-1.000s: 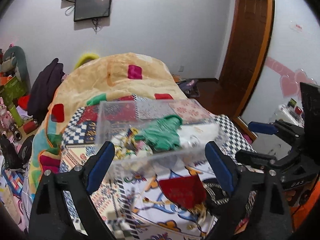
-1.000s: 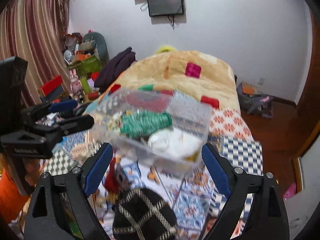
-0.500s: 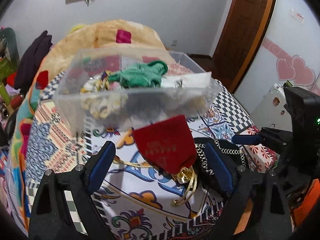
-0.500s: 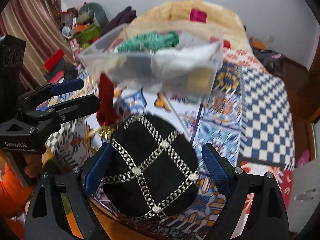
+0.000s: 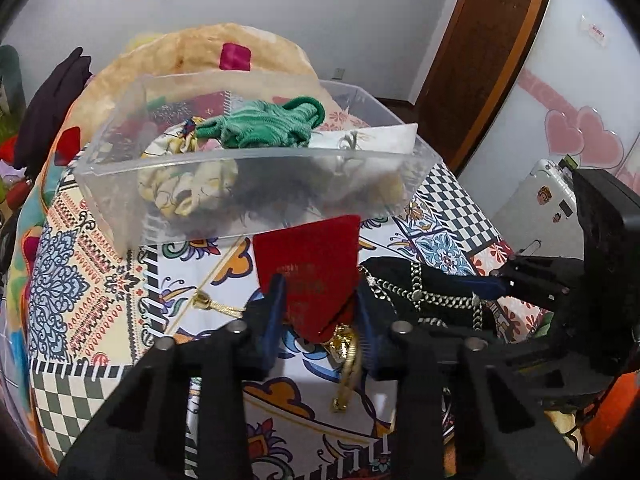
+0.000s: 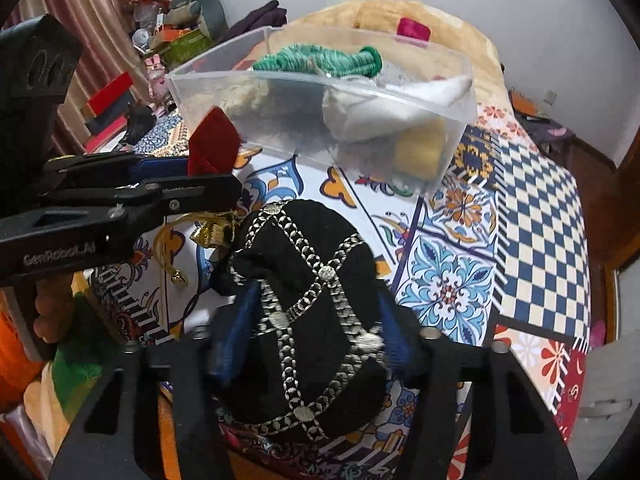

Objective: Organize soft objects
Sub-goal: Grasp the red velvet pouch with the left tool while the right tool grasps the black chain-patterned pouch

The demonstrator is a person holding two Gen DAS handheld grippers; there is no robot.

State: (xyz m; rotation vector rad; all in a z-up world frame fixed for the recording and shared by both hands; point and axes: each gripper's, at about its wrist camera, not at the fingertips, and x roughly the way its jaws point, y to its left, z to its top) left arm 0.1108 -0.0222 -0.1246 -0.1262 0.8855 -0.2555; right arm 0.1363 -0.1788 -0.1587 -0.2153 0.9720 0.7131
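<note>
Box [image 5: 256,176] w/ soft things sits on bed; just before it left gripper [image 5: 318,312] pinches red pouch [image 5: 308,268], right gripper [image 6: 316,320] squeezes black cap [image 6: 304,280].

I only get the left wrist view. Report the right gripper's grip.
Observer: The right gripper has both pads pressed against the sides of the cap.
Operator: Give me the bin's right end.
Observer: A yellow lump lies at that end of the bin, next to a white cloth.
Operator: Now the pouch from the side.
Observer: The pouch sticks up past the left gripper's tips, and its gold cord hangs below them.
</note>
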